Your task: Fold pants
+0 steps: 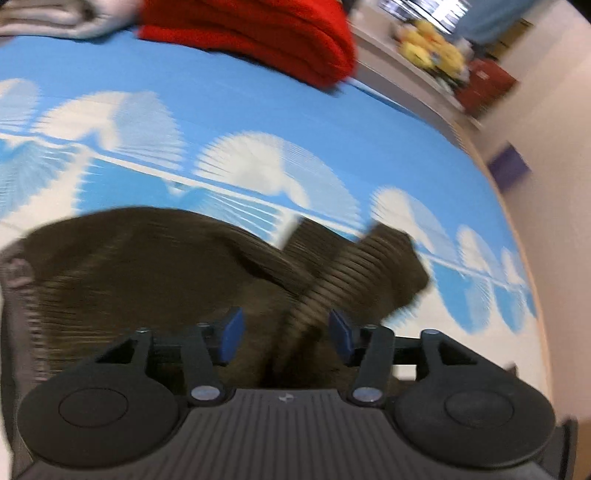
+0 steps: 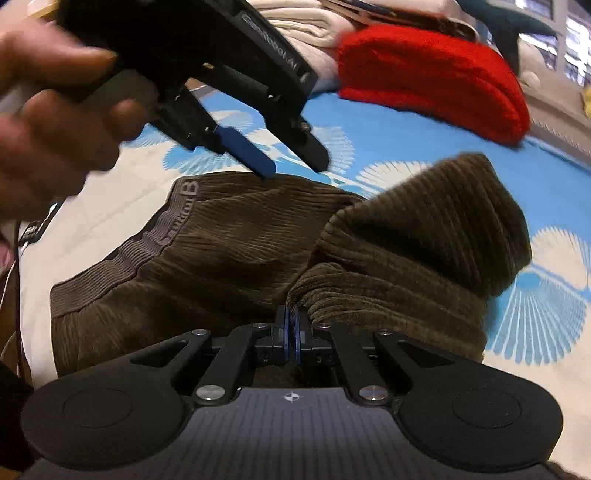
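Observation:
Dark olive corduroy pants (image 2: 229,251) lie on the bed, with the grey lettered waistband (image 2: 110,266) toward the left. My right gripper (image 2: 292,325) is shut on a bunched fold of a pant leg (image 2: 424,229), which stands raised and doubled over at the right. In the right wrist view a hand (image 2: 48,129) holds my left gripper (image 2: 293,162) above the far edge of the pants, its jaws apart. In the left wrist view the left gripper (image 1: 286,328) is open over the pants (image 1: 147,266). A blurred strip of corduroy (image 1: 351,266) runs up between its pads without being pressed.
The blue sheet with white fan shapes (image 1: 258,110) covers the bed. A folded red blanket (image 2: 436,77) and folded cream cloth (image 2: 306,26) lie at its far side. Past the bed's right edge a ledge holds yellow toys (image 1: 432,48).

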`<state>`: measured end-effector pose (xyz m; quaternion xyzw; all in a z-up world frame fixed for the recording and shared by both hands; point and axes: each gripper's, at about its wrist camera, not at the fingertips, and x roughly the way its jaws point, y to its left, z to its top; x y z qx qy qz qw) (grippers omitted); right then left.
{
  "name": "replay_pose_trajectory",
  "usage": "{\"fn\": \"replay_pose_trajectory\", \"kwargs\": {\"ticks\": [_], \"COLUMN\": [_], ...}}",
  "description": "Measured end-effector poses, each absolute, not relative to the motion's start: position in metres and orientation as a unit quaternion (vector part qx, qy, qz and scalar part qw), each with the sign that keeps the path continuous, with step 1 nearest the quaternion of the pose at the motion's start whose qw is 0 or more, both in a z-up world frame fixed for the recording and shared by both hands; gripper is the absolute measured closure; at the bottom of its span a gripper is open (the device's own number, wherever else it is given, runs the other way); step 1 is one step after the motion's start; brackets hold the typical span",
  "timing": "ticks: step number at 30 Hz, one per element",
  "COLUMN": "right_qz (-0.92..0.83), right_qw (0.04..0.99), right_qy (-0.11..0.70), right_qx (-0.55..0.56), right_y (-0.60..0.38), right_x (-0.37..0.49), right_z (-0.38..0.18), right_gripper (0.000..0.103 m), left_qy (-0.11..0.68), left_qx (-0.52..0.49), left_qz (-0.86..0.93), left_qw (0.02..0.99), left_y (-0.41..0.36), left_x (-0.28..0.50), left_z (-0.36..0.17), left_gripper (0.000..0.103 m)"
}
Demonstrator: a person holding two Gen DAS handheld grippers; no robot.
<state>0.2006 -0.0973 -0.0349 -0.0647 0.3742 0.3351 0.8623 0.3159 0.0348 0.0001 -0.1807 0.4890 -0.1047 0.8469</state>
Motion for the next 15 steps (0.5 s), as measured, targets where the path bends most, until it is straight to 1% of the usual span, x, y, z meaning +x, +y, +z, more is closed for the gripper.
{"fn": "replay_pose_trajectory", "kwargs": {"ticks": [1, 2, 5, 6, 7, 8, 9, 11, 13, 15], "right_qz": [0.337, 0.339, 0.350, 0.353, 0.355, 0.355, 0.357, 0.357, 0.351, 0.314], "right_qw": [0.861, 0.861, 0.853, 0.850, 0.849, 0.847, 0.846, 0.843, 0.842, 0.855], "right_qy": [0.375, 0.375, 0.384, 0.386, 0.388, 0.391, 0.394, 0.402, 0.407, 0.397], "right_qx": [-0.062, -0.062, -0.062, -0.063, -0.061, -0.057, -0.050, -0.013, 0.049, 0.115], "right_y": [-0.098, -0.098, -0.098, -0.098, -0.101, -0.103, -0.106, -0.115, -0.129, -0.150], "right_x": [0.202, 0.203, 0.208, 0.208, 0.210, 0.211, 0.213, 0.218, 0.228, 0.236], "right_z": [-0.035, -0.034, -0.035, -0.036, -0.037, -0.038, -0.037, -0.032, -0.023, -0.015], "right_gripper": [0.100, 0.100, 0.100, 0.100, 0.100, 0.100, 0.099, 0.098, 0.098, 0.094], "left_qy": [0.493, 0.497, 0.502, 0.503, 0.502, 0.500, 0.494, 0.483, 0.478, 0.475], "left_qx": [-0.176, -0.168, -0.123, -0.110, -0.103, -0.102, -0.104, -0.129, -0.137, -0.137], "left_qz": [-0.118, -0.127, -0.130, -0.118, -0.109, -0.105, -0.082, -0.016, 0.052, 0.107], "left_qw": [0.844, 0.842, 0.846, 0.849, 0.852, 0.853, 0.860, 0.866, 0.866, 0.862], "left_y": [0.029, 0.021, 0.000, -0.005, -0.006, -0.007, -0.001, 0.021, 0.040, 0.056], "left_x": [0.316, 0.317, 0.322, 0.322, 0.325, 0.326, 0.328, 0.328, 0.325, 0.321], "left_z": [-0.003, -0.006, -0.018, -0.023, -0.026, -0.027, -0.027, -0.024, -0.023, -0.024], "left_gripper": [0.036, 0.035, 0.035, 0.039, 0.063, 0.085, 0.095, 0.096, 0.096, 0.096]}}
